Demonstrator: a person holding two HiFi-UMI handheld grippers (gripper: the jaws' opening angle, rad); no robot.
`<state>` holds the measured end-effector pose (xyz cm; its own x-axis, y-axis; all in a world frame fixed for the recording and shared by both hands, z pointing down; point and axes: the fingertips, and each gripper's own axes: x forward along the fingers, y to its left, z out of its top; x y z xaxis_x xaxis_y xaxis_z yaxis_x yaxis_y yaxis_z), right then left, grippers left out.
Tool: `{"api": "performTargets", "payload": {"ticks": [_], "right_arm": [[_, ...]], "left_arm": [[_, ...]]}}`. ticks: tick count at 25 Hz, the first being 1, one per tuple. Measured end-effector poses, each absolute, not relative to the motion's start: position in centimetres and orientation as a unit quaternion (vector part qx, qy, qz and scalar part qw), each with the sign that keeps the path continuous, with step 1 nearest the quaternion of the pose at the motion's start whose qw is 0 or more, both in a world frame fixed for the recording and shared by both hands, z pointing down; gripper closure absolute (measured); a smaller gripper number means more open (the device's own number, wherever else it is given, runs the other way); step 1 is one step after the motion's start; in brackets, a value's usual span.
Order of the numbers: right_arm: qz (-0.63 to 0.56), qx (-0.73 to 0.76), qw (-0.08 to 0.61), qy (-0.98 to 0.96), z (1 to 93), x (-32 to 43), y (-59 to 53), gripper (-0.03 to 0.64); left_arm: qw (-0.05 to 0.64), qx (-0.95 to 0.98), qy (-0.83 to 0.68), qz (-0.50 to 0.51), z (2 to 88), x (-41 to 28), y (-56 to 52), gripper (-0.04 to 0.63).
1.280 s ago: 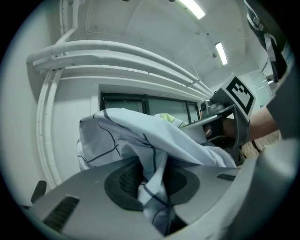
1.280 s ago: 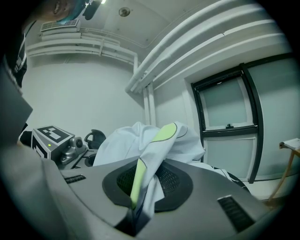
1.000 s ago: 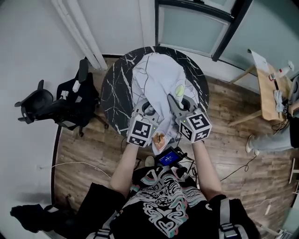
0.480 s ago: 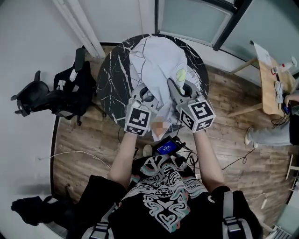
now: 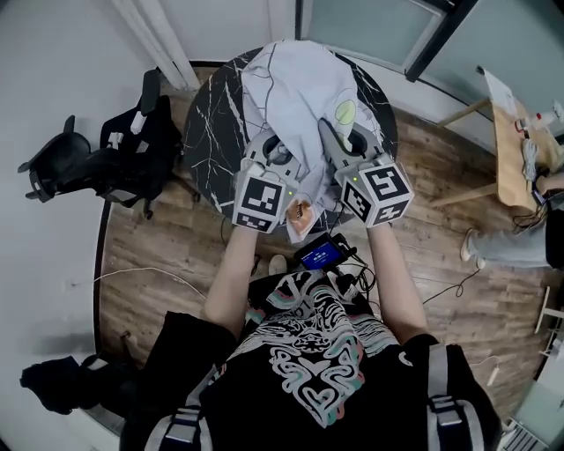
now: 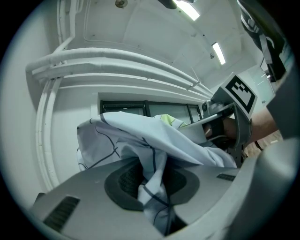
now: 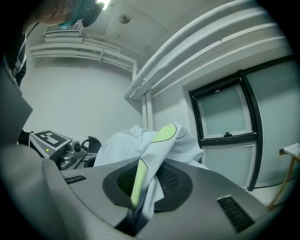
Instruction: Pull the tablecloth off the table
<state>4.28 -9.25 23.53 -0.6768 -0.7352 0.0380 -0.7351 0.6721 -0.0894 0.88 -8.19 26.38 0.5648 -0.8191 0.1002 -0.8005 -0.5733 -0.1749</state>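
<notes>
The round table (image 5: 211, 132) has a black top with white veins like marble. It stands on a floor (image 5: 159, 255) of brown wooden boards, close to the white wall. The tablecloth (image 5: 295, 97) is pale grey-white with thin dark lines and one yellow-green patch. It does not lie flat. It is gathered in a wrinkled heap that runs across the top from 12 o'clock to 6 o'clock. The dark top is bare at 9 o'clock, and a narrower part is bare at 3 o'clock.

At the 6 o'clock edge the person holds both tools side by side. The left gripper (image 5: 275, 151) has its jaws closed on a fold of the cloth, and the fold hangs out below them. The right gripper (image 5: 345, 141) is clamped on the part with the green patch.

At 9 o'clock from the table stands a black chair (image 5: 97, 167). At 12 o'clock there is a window (image 5: 370, 26) with a dark frame, and white pipes (image 5: 163, 44) run beside it. At 3 o'clock, well apart, stands a small wooden table (image 5: 511, 158). A thin white cable (image 5: 132, 277) lies on the floor.
</notes>
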Motion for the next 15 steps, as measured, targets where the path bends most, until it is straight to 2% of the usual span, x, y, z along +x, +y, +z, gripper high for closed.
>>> {"api": "performTargets", "payload": {"ticks": [15], "right_arm": [[-0.056,-0.399,0.001,0.915,23.19,4.20,-8.98,0.578]], "left_arm": [[0.059,-0.885,0.455,-0.078,26.07,0.82,-7.92,0.505]]}}
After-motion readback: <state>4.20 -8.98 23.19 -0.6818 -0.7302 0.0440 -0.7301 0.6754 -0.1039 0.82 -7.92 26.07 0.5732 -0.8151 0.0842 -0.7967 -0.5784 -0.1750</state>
